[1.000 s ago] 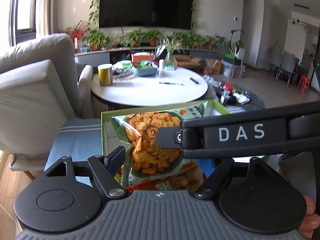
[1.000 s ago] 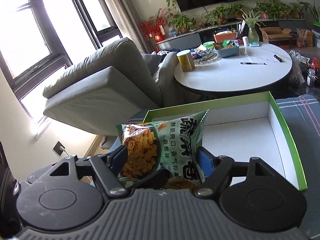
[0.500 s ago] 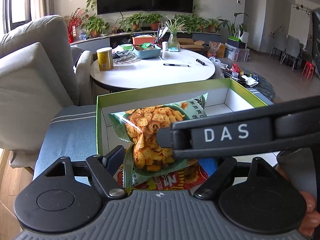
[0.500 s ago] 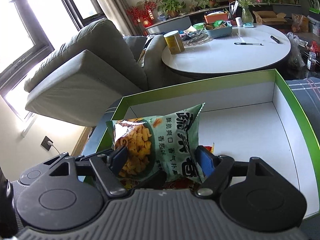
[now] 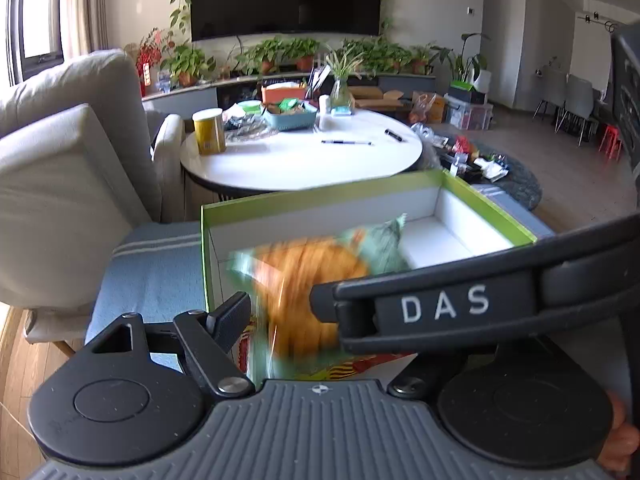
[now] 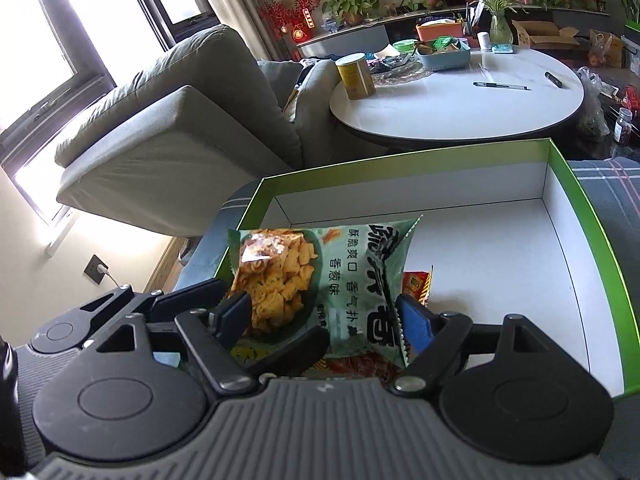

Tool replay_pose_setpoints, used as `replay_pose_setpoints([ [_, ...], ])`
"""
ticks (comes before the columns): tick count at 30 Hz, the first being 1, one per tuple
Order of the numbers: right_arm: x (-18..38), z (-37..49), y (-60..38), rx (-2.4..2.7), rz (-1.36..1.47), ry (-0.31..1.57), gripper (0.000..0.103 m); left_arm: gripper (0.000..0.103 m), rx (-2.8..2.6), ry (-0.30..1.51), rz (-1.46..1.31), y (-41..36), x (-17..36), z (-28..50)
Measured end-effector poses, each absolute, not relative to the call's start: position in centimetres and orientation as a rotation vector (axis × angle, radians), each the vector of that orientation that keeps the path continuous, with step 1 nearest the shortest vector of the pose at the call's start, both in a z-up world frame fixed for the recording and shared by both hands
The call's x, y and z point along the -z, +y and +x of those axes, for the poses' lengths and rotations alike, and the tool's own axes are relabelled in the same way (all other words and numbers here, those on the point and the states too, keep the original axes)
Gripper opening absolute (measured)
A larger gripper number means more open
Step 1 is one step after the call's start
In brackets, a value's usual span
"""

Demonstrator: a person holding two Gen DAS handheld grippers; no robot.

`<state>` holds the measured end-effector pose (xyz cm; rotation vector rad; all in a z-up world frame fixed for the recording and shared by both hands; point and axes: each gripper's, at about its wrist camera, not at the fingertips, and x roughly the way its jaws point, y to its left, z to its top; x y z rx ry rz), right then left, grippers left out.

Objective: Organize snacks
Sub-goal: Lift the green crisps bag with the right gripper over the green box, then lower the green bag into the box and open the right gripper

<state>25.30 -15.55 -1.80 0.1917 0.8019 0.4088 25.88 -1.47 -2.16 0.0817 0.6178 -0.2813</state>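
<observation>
A green snack bag [image 6: 320, 276] printed with orange crisps hangs over the near left corner of a white box with a green rim [image 6: 560, 184]. My right gripper [image 6: 326, 320] is shut on it, one pad at each side edge. Under the bag a red snack bag [image 6: 416, 284] lies on the box floor. In the left wrist view the green bag [image 5: 312, 280] is blurred. My left gripper [image 5: 316, 332] is open around it, and its left finger [image 5: 228, 316] stands just clear of the bag. The right gripper's finger [image 5: 440, 308] crosses in front and hides my left gripper's other finger.
The box [image 5: 320, 196] rests on a blue striped seat [image 5: 152, 264]. A grey armchair [image 5: 60, 184] stands to the left. Behind the box a round white table [image 5: 300, 164] holds a yellow can [image 5: 209, 130], a blue basket [image 5: 290, 118] and pens. A person's fingers [image 5: 618, 440] show at lower right.
Both grippers have come in over the box with the green bag, down near the red bag. In the left wrist view the bag has gone blurred and the left finger stands off it.
</observation>
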Motion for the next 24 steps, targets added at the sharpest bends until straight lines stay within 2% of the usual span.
replay_pose_setpoints([
  [7, -1.3, 22.4, -17.0, -0.378, 0.175, 0.713, 0.077, 0.077, 0.204, 0.580, 0.098, -1.1, -0.7, 23.1],
  [13, -3.2, 19.7, -19.4, -0.370, 0.200, 0.668, 0.077, 0.077, 0.168, 0.577, 0.007, 1.0, -1.5, 20.6],
  [24, -3.1, 15.2, -22.5, -0.333, 0.193, 0.670, 0.077, 0.077, 0.198, 0.559, 0.004, 0.3, -2.7, 16.0],
])
